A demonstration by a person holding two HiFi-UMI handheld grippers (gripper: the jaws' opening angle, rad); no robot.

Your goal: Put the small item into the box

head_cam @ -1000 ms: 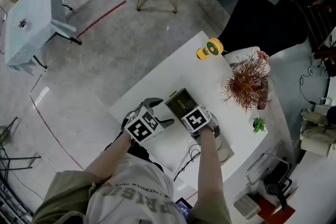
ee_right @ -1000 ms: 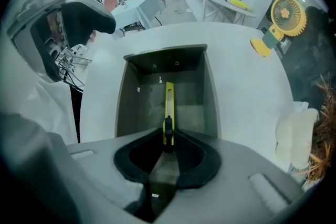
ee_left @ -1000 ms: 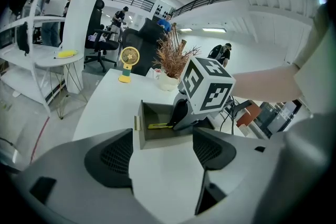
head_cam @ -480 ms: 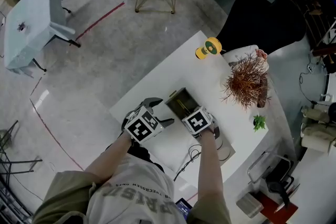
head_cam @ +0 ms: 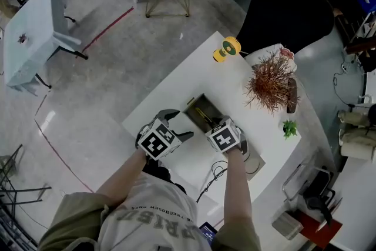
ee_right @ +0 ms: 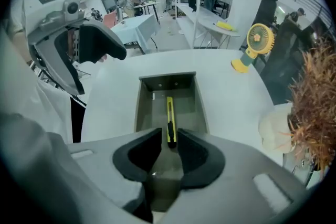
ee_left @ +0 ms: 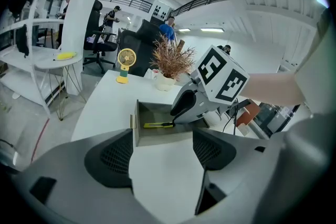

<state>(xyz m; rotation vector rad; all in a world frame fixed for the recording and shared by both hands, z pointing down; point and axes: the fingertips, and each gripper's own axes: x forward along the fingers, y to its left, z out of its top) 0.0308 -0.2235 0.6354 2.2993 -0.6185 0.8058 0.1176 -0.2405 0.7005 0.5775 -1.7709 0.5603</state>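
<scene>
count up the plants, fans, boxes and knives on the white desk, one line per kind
plants: 2 (dried plant, small green plant)
fan: 1
box: 1
knife: 1, lying in the box
total: 5

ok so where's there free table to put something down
Bare table runs from the grey box out to the yellow fan, and along the box's left side. Crowded: the right side by the dried plant, the near side with the left claw, right claw and a cable.

Pale printed T-shirt (head_cam: pixel 150 217), marker-cubed grey left gripper (ee_left: pixel 163 147), right gripper (ee_right: pixel 168 145)
</scene>
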